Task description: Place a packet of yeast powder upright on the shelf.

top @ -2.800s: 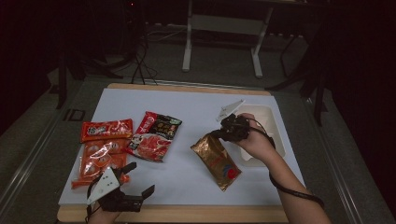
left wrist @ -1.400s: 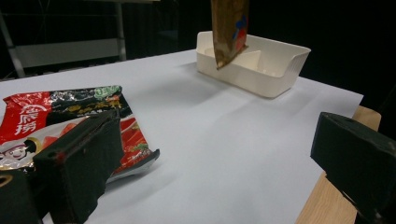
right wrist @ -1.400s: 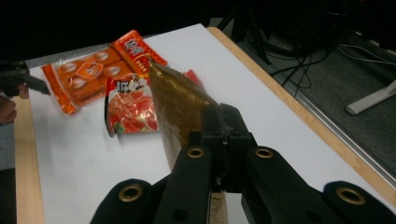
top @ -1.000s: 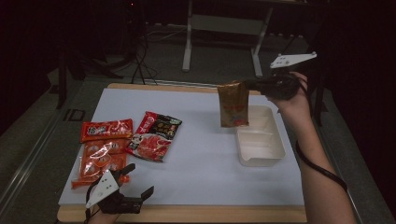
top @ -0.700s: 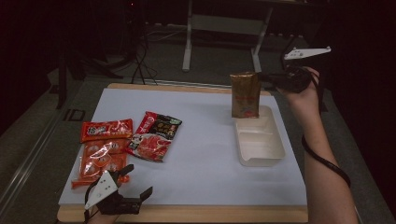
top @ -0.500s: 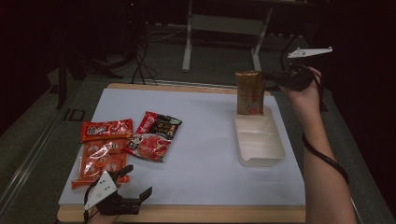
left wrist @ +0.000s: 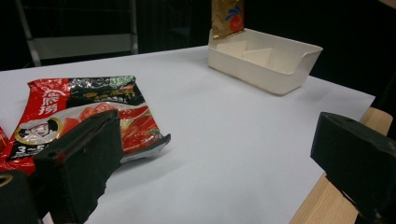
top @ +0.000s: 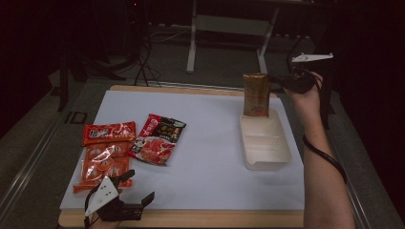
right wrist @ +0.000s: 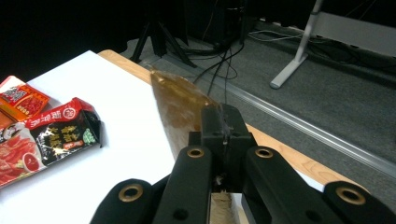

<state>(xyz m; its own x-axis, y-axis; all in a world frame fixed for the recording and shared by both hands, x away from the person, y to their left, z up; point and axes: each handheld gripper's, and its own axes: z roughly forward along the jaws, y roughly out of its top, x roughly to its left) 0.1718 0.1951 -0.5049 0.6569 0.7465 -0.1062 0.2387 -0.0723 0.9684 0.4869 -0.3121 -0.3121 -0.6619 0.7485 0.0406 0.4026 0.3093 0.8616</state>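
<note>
High cam sits above my side, looking forward and down on the worktop (top: 210, 157). Both gripper cams ride low, close; all 3 share the red-black packet (top: 157, 138).

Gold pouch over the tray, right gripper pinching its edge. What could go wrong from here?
1. The right gripper pinches the gold pouch only at one upper edge, so it might slip or swing.
2. The pouch hangs upright over the far end of the white tray; released so, it may lean on the wall or tip outward.
3. Its divider could catch the pouch.
</note>
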